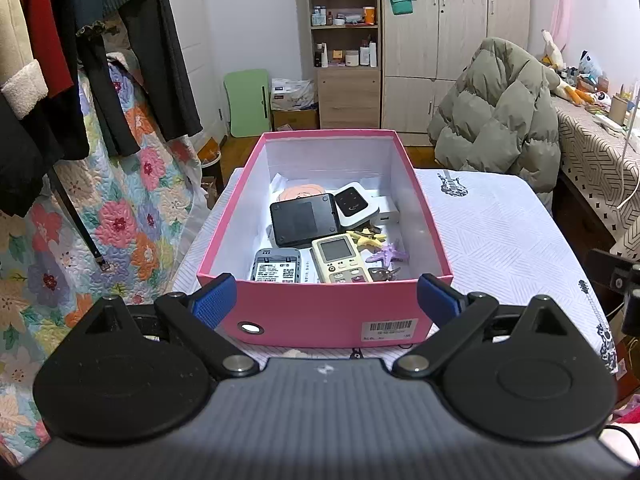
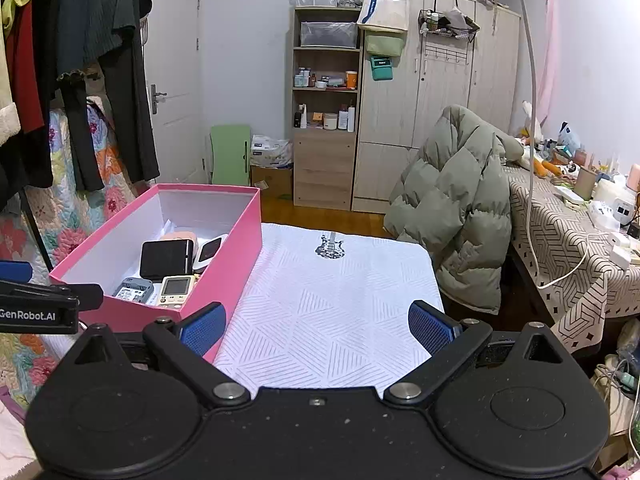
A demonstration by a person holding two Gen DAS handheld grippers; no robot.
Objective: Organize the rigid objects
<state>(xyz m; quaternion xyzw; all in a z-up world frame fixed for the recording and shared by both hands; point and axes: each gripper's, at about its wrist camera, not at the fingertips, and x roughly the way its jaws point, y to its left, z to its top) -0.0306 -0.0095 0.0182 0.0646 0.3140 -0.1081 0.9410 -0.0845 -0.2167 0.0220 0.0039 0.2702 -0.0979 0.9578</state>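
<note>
A pink box (image 1: pixel 328 312) stands on the white patterned cloth (image 1: pixel 500 240). Inside lie a black flat device (image 1: pixel 306 220), a white-and-black router (image 1: pixel 354 202), a beige remote (image 1: pixel 340 258), a grey device with a label (image 1: pixel 276 270), a yellow clip (image 1: pixel 366 238) and a purple starfish clip (image 1: pixel 390 254). My left gripper (image 1: pixel 326 300) is open and empty, just in front of the box's near wall. My right gripper (image 2: pixel 318 328) is open and empty over the cloth (image 2: pixel 340 300), right of the box (image 2: pixel 236 248). The left gripper's side (image 2: pixel 36 300) shows there.
Hanging clothes (image 1: pixel 100 40) and a floral quilt (image 1: pixel 120 216) are on the left. A chair with a green puffer jacket (image 2: pixel 452 216) stands right of the table. A cluttered desk (image 2: pixel 580 240) is at far right. Shelf (image 2: pixel 324 120) and wardrobe (image 2: pixel 440 92) stand behind.
</note>
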